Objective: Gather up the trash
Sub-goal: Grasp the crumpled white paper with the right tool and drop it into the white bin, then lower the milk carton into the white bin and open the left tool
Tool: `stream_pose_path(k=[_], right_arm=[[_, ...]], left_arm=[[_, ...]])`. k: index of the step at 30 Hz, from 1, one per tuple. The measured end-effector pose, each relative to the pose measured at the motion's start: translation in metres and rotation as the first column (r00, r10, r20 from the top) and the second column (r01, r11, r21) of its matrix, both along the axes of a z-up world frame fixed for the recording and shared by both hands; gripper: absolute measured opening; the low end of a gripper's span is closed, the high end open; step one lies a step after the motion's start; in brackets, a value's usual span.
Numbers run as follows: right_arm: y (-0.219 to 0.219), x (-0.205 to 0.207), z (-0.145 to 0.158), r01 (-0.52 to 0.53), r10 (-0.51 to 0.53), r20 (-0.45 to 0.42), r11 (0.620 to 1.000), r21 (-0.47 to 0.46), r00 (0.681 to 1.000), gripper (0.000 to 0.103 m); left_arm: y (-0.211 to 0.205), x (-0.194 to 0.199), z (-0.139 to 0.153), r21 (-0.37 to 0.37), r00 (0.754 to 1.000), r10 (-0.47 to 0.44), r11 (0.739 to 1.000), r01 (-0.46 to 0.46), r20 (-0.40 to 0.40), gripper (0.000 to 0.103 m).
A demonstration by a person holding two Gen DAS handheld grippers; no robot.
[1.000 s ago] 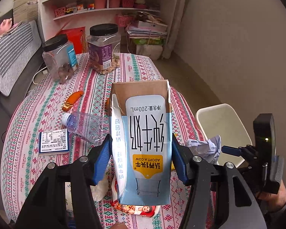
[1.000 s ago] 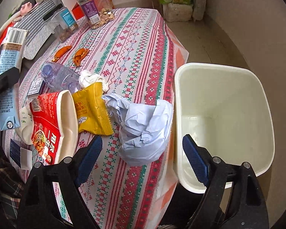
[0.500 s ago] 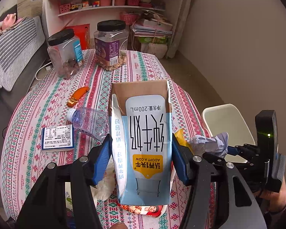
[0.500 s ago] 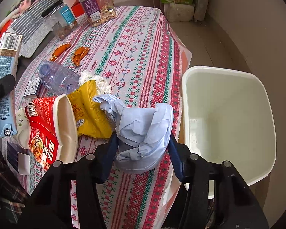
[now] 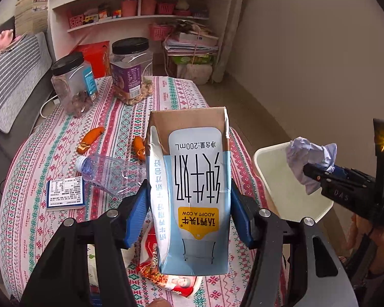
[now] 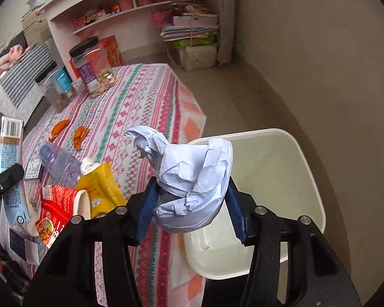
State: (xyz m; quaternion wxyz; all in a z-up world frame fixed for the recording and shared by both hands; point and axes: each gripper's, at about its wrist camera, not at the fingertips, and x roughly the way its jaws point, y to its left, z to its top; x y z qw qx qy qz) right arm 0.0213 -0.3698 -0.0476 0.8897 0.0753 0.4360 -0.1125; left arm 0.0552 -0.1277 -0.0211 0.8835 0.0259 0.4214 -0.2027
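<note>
Two hand-held grippers each grasp trash. Right hand-held gripper clenches a crumpled pale-blue paper wad. Left hand-held gripper clamps an upside-down blue-and-white milk carton.

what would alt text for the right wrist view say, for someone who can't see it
The right gripper holds a crumpled ball of pale blue paper between its blue fingers, raised beside an empty cream bin on the floor. To the left, a patterned tablecloth carries a plastic bottle, a yellow wrapper and two jars.
</note>
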Motion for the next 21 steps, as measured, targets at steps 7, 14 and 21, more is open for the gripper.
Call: stream_pose_path(k=[7, 14, 21], right_arm=[[-0.054, -0.02, 0.008, 0.175, -0.174, 0.014, 0.985, -0.012, 0.985, 0.05], [-0.094, -0.045, 0.005, 0.316, -0.316, -0.002, 0.948, -0.035, 0.949, 0.063], [-0.129, -0.083, 0.02, 0.433, -0.431, 0.057, 0.901, -0.025, 0.901, 0.082]], left_arm=[[-0.043, -0.01, 0.007, 0.014, 0.998, -0.068, 0.998, 0.068, 0.014, 0.058], [-0.107, -0.015, 0.008, 0.008, 0.988, -0.155, 0.988, 0.155, 0.0, 0.058], [-0.172, -0.021, -0.003, 0.012, 0.97, -0.239, 0.971, 0.239, -0.044, 0.058]])
